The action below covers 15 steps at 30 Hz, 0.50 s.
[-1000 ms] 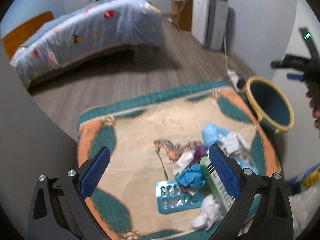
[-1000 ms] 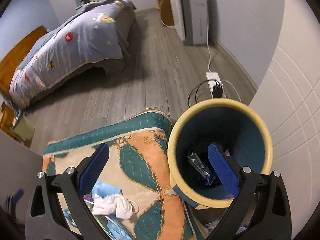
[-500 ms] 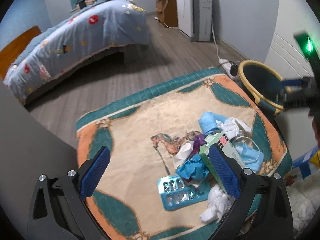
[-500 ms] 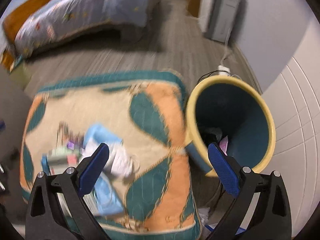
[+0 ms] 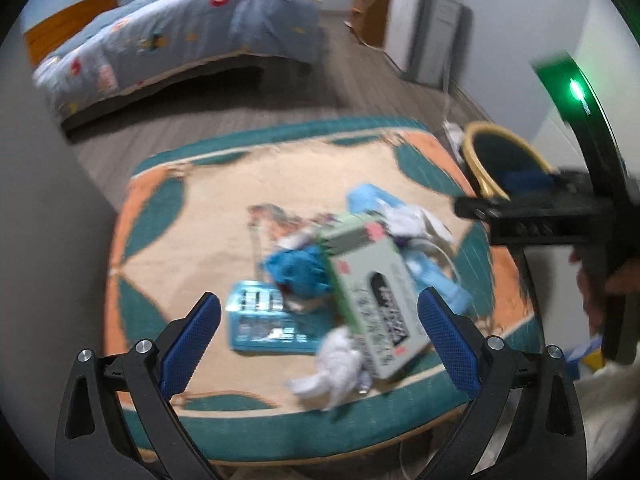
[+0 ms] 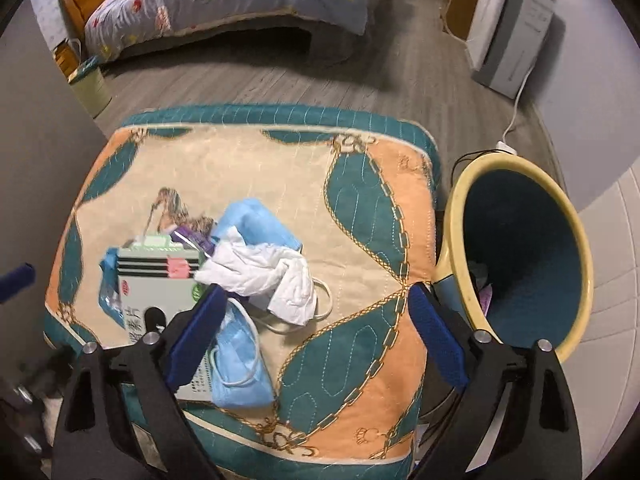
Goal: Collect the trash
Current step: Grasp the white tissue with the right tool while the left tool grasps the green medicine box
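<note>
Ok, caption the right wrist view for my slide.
Right gripper, closing and empty, over trash pile beside bin.

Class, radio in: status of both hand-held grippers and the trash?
Left hand-held gripper open, empty. Right hand-held gripper closing, nothing between. Crumpled white tissue on patterned cushion. Yellow-rimmed teal bin alongside, unobstructed.

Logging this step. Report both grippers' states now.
Left gripper: open, holding nothing.
Right gripper: fingers closing, nothing gripped between them.
</note>
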Motion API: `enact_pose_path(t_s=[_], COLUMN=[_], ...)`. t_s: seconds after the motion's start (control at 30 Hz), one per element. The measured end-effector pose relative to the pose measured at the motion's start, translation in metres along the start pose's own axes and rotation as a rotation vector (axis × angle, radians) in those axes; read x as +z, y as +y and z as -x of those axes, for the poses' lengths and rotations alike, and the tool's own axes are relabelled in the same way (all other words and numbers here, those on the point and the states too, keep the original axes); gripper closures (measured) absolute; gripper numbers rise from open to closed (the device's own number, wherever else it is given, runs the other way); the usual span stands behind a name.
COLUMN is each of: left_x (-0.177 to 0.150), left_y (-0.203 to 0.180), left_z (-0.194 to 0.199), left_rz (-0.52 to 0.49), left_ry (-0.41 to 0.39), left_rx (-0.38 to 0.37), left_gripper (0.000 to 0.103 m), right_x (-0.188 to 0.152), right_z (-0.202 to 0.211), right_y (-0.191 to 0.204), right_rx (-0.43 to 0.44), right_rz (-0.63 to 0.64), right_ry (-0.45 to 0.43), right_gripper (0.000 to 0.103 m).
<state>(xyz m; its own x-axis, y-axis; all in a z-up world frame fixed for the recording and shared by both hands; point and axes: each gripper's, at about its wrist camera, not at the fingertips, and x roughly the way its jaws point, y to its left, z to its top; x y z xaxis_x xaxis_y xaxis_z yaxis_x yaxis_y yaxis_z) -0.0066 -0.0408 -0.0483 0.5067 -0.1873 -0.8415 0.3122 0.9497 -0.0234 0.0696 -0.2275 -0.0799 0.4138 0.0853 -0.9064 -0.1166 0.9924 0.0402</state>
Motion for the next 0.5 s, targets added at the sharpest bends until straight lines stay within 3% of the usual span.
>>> enact_pose_path(t_s=[0.2, 0.3, 0.43, 0.5], left_x=[-0.002, -0.003, -0.008, -0.008], left_y=[-0.018, -0.023, -0.023, -0.017], left_z=[-0.038, -0.054, -0.072, -0.079], left_rz=[-0.027, -0.037, -0.038, -0.011], left_ry=[0.075, 0.129, 0.187, 0.206], left_rx=[-0.052, -0.111, -0.129, -0.151], left_gripper=[0.009, 0.030, 0.035, 0.038], right_x=[-0.001, -0.001, -0.001, 0.000], right_z=[-0.021, -0.036, -0.051, -0.056], right_y=[-0.011, -0.013, -0.008, -0.004], right_rx=[0.025, 0.049, 0.102, 0.117], right_rz=[0.003, -0.001, -0.008, 0.001], right_ry=[0.059, 0.095, 0.132, 0.145], right_gripper=[0.031, 0.038, 0.050, 0.060])
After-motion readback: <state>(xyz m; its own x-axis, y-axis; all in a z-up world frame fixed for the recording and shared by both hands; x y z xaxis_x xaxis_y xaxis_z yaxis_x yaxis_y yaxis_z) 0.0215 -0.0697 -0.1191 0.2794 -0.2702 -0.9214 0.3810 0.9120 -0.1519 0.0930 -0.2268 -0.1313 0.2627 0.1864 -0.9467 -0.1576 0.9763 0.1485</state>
